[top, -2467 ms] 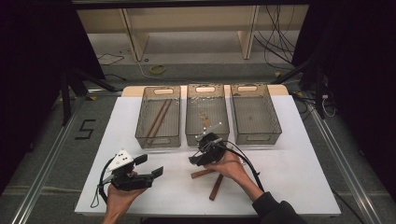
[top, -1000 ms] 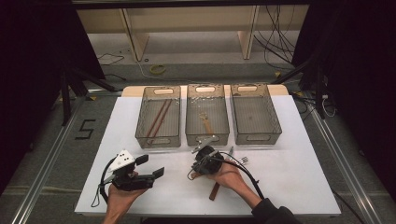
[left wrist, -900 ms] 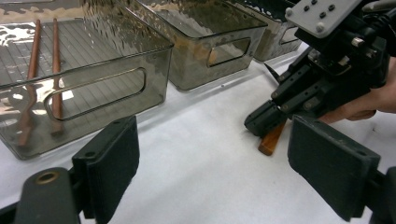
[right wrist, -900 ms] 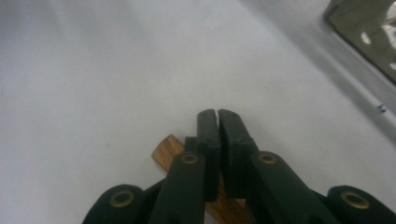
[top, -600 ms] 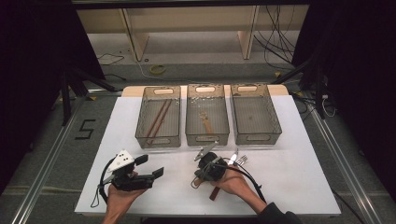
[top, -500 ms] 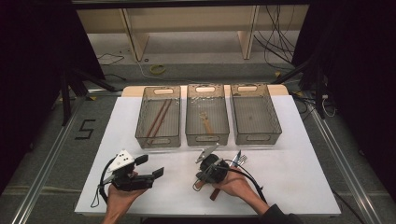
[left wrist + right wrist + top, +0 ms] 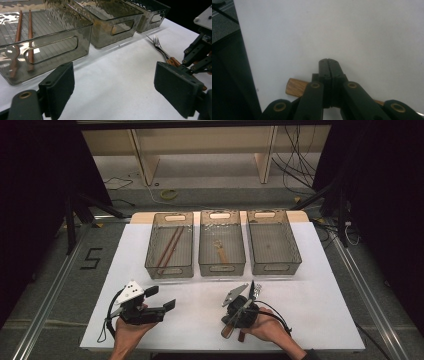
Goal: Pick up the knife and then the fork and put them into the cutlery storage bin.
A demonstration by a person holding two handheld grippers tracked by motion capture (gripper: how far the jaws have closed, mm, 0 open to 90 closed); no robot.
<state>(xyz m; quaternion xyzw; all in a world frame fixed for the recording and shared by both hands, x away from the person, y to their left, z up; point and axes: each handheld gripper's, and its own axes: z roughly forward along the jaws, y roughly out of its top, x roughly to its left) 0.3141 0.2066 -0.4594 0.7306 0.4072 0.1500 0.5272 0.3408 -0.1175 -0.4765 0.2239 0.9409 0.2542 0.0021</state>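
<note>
White table [image 7: 310, 305] with three clear bins along its far side. The right gripper [image 7: 231, 322] sits near the front edge, jaws pressed together over a wooden-handled fork [image 7: 160, 48] lying on the table; whether they pinch the handle cannot be told. The left gripper [image 7: 161, 299] rests well apart to the left, jaws wide apart, holding nothing.

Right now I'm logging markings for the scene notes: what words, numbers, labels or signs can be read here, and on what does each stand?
"5": a black numeral marked on the grey floor left of the white table.
Nothing readable shows on the three smoky clear plastic bins or on the two black grippers.
</note>
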